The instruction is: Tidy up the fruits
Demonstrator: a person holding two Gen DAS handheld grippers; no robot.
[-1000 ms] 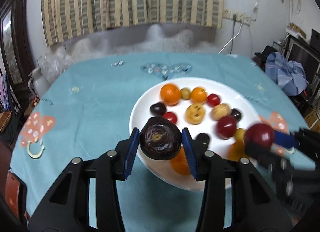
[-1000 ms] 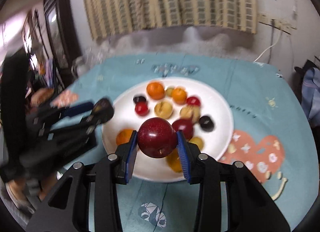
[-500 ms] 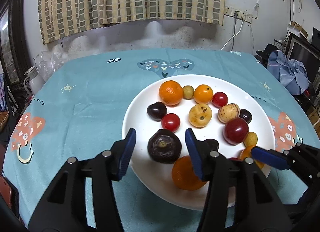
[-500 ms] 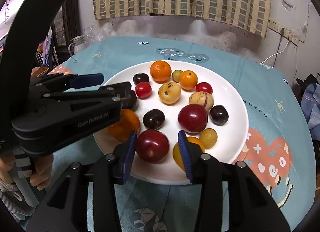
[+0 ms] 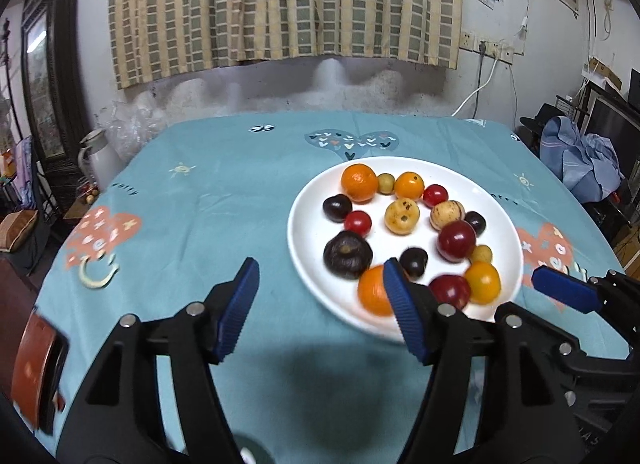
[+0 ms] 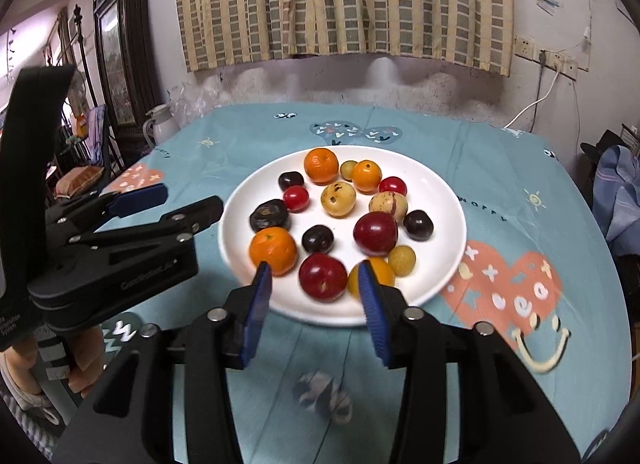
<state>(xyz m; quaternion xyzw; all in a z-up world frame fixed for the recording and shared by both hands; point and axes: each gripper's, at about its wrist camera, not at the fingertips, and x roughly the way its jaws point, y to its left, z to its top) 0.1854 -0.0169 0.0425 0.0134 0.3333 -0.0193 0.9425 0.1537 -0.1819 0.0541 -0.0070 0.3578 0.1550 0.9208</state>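
A white plate (image 5: 505,220) (image 6: 440,200) on the teal tablecloth holds several fruits. The dark purple wrinkled fruit (image 5: 347,254) (image 6: 269,215) lies at the plate's near left. The red apple (image 6: 322,276) (image 5: 449,290) lies at the plate's near edge, beside oranges (image 6: 273,251) and yellow fruits. My left gripper (image 5: 320,308) is open and empty, over the cloth left of the plate. My right gripper (image 6: 316,310) is open and empty, just before the plate's near rim. The left gripper also shows in the right wrist view (image 6: 168,200).
The teal tablecloth (image 5: 224,192) covers the table. A white kettle (image 5: 94,156) stands past the far left edge. A striped curtain (image 5: 280,4) hangs on the far wall. Blue cloth lies on a chair (image 5: 580,160) at the right.
Both grippers let go of their fruits onto the plate, opened wider and drew back. The purple fruit and the red apple now rest on the plate.
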